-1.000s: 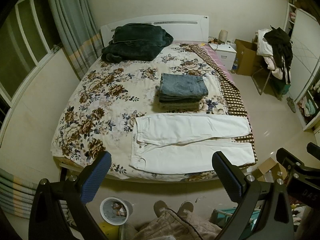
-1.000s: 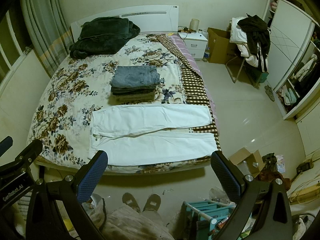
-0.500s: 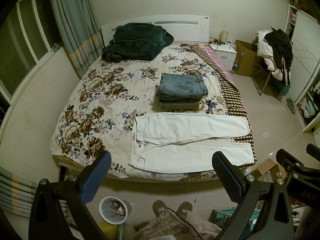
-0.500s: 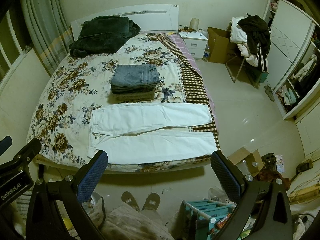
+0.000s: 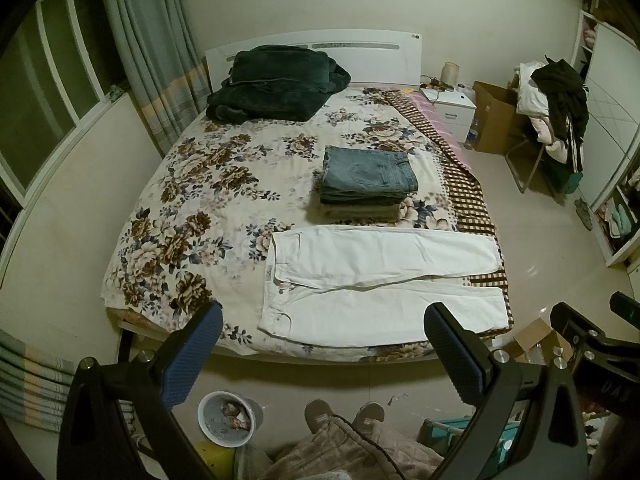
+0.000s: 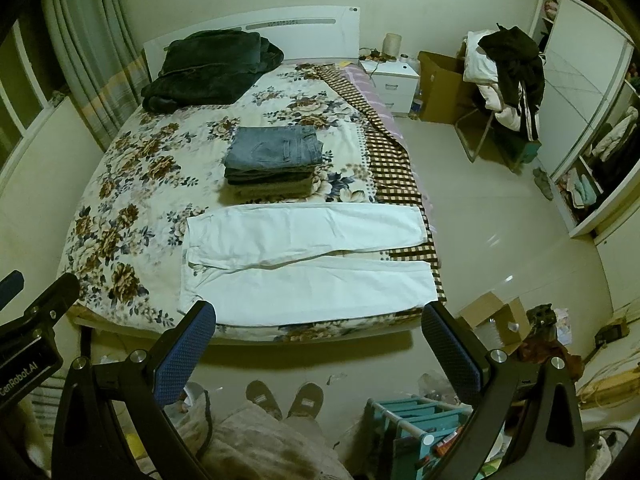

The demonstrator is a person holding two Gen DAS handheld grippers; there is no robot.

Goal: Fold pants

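Two grippers are held high above the foot of a bed (image 5: 168,216), and both are seen from behind their own fingers. The left gripper (image 5: 322,354) is spread wide with nothing between its blue pads (image 5: 192,354). The right gripper (image 6: 318,352) is spread just as wide and is likewise empty. Neither is touching any cloth; both are kept well back from the mattress, probably so that the whole garment can be taken in before a grasp is chosen.

White pants (image 5: 384,280) are laid flat across the near end of the bed, on a floral cover. The waistband is turned to the left and the two legs are stretched to the right, the cuffs reaching the bed's right edge over a checked blanket (image 5: 464,184). The legs lie side by side with a narrow gap between them, a layout that appears meant to let one leg be folded over the other. No fold is yet made.

Just behind the pants, a stack (image 5: 366,180) of folded trousers is set, with blue jeans on top; the finished pair is presumably meant to be added there. A dark green bundle (image 5: 276,82) is left at the headboard, well apart.

Below the grippers, the person's slippered feet (image 6: 286,398) are seen on the floor, close to the bed's near edge.
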